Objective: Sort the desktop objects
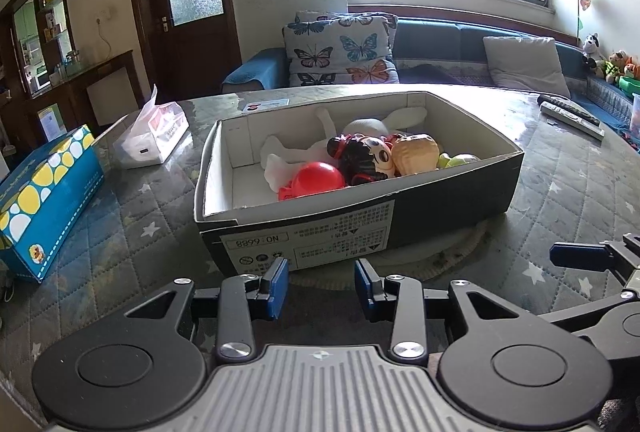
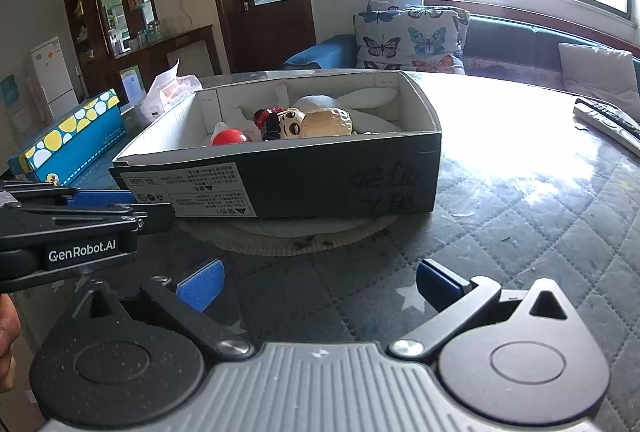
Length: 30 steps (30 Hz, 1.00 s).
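Box [image 1: 360,224] on table [image 1: 120,232], open-topped: holds red ball [image 1: 318,177], doll [image 1: 370,157], tan toy [image 1: 416,153], white plush [image 1: 368,127]. Left gripper [image 1: 321,286]: jaws apart, empty, just short of the box. Right gripper [image 2: 318,284]: jaws wide, empty.

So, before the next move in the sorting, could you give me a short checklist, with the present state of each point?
1. left gripper empty, jaws apart: ok.
2. right gripper empty, jaws wide apart: ok.
3. cardboard box open on top, room at its left end: ok.
4. Toys lie inside the box, such as the red ball and the doll: ok.
5. Items left outside: blue tissue box, tissue pack, remote controls: not ok.
6. Whether these belong in the box: cannot tell.
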### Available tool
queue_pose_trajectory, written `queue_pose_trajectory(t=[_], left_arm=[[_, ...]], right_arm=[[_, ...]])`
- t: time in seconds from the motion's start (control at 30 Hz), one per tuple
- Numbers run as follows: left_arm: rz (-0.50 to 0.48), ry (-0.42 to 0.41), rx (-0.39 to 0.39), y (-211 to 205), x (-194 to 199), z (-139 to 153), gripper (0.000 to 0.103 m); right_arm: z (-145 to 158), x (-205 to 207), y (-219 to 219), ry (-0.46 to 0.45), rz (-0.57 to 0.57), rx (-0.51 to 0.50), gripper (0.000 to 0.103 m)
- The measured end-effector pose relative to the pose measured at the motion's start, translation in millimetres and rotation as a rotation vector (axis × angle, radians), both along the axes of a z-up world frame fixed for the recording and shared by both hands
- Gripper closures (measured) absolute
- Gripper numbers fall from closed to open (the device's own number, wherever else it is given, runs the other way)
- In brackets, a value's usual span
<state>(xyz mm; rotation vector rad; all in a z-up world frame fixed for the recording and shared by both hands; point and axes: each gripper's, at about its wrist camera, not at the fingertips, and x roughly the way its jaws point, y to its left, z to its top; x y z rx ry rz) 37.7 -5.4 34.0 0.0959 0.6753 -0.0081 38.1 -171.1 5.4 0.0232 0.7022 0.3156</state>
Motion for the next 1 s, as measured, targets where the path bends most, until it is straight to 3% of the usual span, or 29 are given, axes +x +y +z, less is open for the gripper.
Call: queue_pose_trajectory(t=[1.0], left_arm=[[0.003, 0.036, -0.002, -3, 30, -5, 0.064]], right_arm=[[-6, 37, 8, 0.048, 0.030, -0.009, 0.000]])
